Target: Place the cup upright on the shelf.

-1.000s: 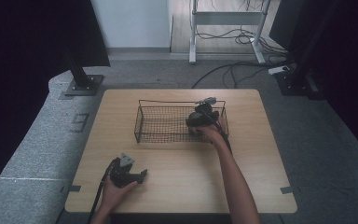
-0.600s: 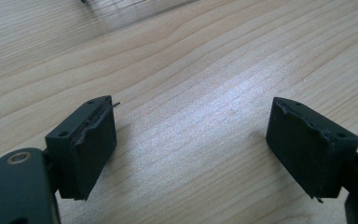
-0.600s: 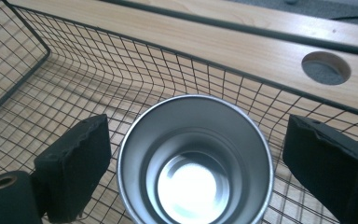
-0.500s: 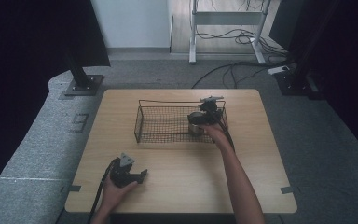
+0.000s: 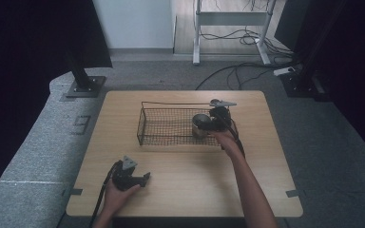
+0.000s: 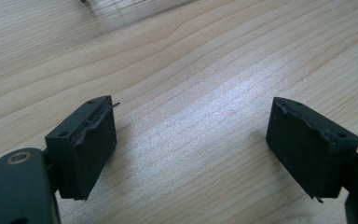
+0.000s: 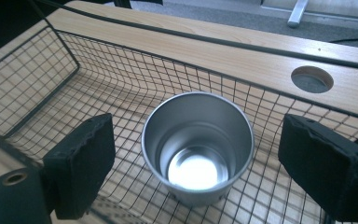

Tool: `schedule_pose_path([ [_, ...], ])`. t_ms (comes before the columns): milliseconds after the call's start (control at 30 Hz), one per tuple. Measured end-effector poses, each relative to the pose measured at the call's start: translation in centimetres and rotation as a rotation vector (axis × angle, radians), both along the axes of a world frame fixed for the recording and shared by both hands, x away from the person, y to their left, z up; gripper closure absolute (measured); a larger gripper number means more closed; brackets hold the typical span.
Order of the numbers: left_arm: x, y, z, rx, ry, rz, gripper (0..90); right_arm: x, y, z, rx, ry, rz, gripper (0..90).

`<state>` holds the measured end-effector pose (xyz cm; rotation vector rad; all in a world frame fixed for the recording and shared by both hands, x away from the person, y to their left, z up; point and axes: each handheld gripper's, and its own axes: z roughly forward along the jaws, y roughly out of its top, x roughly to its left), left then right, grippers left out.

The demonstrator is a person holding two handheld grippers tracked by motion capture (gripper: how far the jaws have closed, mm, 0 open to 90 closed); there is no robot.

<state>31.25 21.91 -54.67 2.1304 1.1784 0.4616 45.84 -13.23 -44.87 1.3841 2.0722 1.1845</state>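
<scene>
Wooden table (image 5: 185, 180), basketed steel cup (image 7: 198, 144)

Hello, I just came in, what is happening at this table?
A person works at a wooden table with handheld tongs in each hand. The right tongs are open inside a black wire basket, with a metal cup standing upright between the jaws, not touched by them. The cup looks empty. The left tongs are also open and rest low over bare wood near the front edge, holding nothing. Whether the cup was just set down or is about to be gripped cannot be told.
</scene>
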Motion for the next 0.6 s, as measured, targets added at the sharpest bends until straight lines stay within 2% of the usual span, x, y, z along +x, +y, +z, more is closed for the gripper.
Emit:
schedule_pose_path([
  [200,0.0,0.0,0.0,0.000,0.000,0.000,16.0,-2.0,-0.9,-0.2,0.027,-0.024,0.015,12.4],
  [400,0.0,0.0,0.0,0.000,0.000,0.001,16.0,-4.8,-2.1,-0.3,0.054,-0.060,0.028,13.3],
  [600,0.0,0.0,0.0,0.000,0.001,0.000,16.0,-8.0,-3.6,-1.9,0.067,-0.068,0.040,14.1],
])
